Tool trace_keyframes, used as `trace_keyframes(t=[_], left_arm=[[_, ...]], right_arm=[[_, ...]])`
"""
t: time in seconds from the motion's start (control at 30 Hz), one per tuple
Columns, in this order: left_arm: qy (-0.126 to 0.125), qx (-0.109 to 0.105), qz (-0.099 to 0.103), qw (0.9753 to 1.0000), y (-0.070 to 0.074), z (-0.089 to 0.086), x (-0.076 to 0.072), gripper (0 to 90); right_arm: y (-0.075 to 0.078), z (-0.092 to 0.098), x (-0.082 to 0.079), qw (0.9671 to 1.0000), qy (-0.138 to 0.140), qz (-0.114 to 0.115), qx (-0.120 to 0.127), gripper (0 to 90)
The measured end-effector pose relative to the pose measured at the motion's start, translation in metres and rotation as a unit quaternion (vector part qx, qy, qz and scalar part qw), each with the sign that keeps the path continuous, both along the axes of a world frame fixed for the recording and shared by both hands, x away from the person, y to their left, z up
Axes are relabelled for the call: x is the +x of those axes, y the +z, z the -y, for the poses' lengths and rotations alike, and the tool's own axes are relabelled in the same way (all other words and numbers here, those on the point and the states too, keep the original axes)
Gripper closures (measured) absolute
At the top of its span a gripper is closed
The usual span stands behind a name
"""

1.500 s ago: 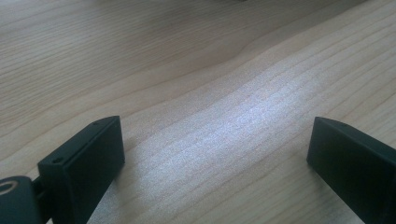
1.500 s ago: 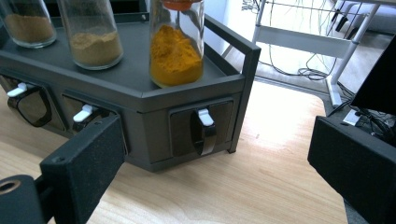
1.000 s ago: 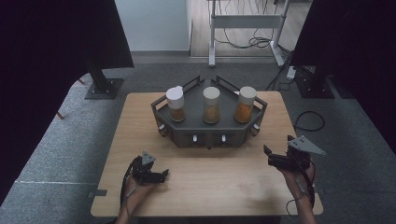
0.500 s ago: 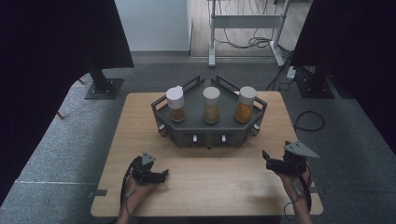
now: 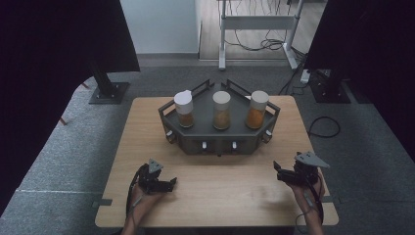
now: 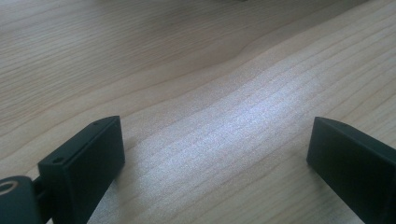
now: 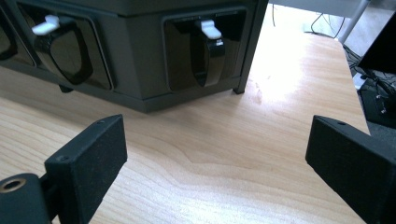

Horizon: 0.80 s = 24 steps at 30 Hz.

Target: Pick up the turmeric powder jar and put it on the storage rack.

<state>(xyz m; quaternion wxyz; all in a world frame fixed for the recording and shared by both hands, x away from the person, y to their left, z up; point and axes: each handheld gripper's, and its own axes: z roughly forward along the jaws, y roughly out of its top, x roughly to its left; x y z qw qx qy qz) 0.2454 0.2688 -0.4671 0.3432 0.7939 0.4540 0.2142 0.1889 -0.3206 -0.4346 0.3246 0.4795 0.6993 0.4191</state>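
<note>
A dark grey angled rack [image 5: 220, 139] stands at the middle back of the wooden table [image 5: 215, 196]. It holds three spice jars: a white-capped jar [image 5: 184, 108] on the left, a middle jar [image 5: 221, 110] and a right jar [image 5: 257, 109] with orange contents. My left gripper [image 5: 171, 184] lies low at the front left, open, pointing right; between its jaws is bare wood [image 6: 215, 116]. My right gripper [image 5: 278, 172] is open at the front right, pointing left. In the right gripper view it [image 7: 217, 158] faces the rack's front [image 7: 140, 56], with a white lever [image 7: 210, 29] in a recess.
Small knobs line the rack's front panel [image 5: 218, 146]. A second white lever [image 7: 45, 23] sits in the neighbouring recess. Dark panels on stands flank the table. A desk frame [image 5: 257, 24] and cables [image 5: 323, 127] lie on the floor beyond it.
My right gripper has drifted slightly toward the table's front edge. The left gripper and the jars have stayed where they were.
</note>
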Motion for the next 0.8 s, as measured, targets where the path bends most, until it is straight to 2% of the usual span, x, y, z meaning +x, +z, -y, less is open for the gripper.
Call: trace_keyframes(t=[0.8], left_arm=[[0.000, 0.000, 0.000, 1.0000, 0.000, 0.000, 0.000, 3.7]], right_arm=[[-0.027, -0.003, 0.007, 0.9989, -0.007, -0.042, -0.019, 5.4]])
